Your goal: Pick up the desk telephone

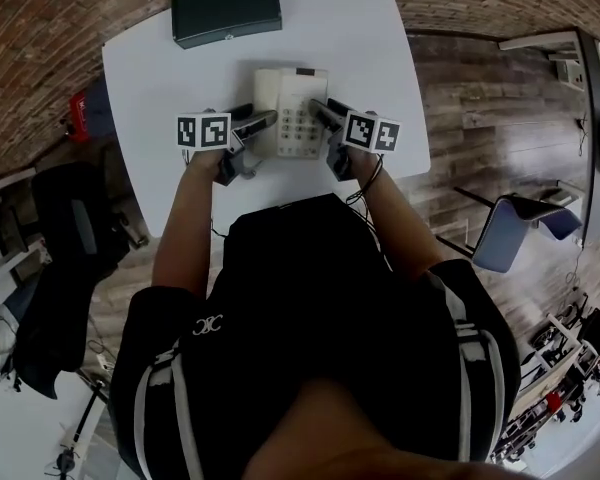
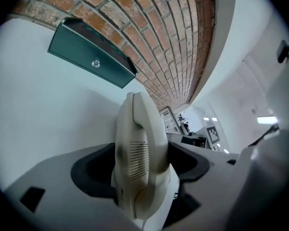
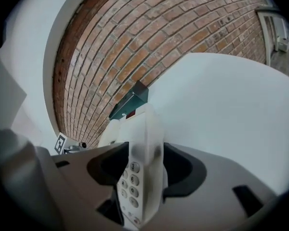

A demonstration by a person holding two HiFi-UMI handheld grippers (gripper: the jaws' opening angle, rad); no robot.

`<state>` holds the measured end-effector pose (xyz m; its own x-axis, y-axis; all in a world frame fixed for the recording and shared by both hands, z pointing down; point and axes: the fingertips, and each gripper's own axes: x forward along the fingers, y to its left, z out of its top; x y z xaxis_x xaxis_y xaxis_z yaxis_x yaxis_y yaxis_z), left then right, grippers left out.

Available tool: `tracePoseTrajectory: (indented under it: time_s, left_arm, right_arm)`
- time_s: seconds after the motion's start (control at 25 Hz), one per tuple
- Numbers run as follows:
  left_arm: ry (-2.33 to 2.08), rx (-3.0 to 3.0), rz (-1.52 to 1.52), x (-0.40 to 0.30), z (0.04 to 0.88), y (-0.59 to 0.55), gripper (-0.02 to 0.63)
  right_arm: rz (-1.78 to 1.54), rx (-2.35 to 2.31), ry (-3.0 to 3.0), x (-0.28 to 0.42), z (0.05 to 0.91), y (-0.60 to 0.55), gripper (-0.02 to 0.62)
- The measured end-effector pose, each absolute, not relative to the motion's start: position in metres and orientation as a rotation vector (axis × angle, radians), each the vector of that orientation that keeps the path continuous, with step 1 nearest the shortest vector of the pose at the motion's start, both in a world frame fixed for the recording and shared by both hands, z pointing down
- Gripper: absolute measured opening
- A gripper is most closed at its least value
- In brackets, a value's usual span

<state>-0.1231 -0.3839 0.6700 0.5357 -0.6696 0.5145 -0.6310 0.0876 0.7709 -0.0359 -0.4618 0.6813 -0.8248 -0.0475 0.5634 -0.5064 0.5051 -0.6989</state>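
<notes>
A cream desk telephone (image 1: pixel 298 113) with a keypad lies flat in the middle of the white table (image 1: pixel 150 78). My left gripper (image 1: pixel 270 120) reaches in at its left side, where the handset rests, and my right gripper (image 1: pixel 320 110) at its keypad side. In the left gripper view the handset edge of the telephone (image 2: pixel 139 148) stands between the wide jaws of the left gripper (image 2: pixel 142 165), with dark gaps on both sides. The right gripper (image 3: pixel 143 170) likewise straddles the keypad edge of the telephone (image 3: pixel 139 172), its jaws wide and not pressing.
A dark green flat box (image 1: pixel 226 8) lies at the table's far edge, behind the telephone. A brick wall runs beyond the table. A grey chair (image 1: pixel 515 230) stands on the wooden floor at the right, dark bags (image 1: pixel 70 258) at the left.
</notes>
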Motion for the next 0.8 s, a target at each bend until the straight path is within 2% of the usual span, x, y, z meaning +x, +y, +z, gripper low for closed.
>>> tracePoseTrajectory:
  time_s: [0.44, 0.8]
  left_arm:
    - [-1.146, 1.547, -0.066, -0.118, 0.666, -0.379, 0.306]
    - [-1.258, 1.621, -0.138, -0.121, 0.619, -0.367, 0.295]
  right_arm:
    - [1.264, 0.442, -2.245, -0.036, 0.678, -0.458, 0.181]
    - [1.119, 0.448, -2.368, -0.042, 0.626, -0.452, 0.181]
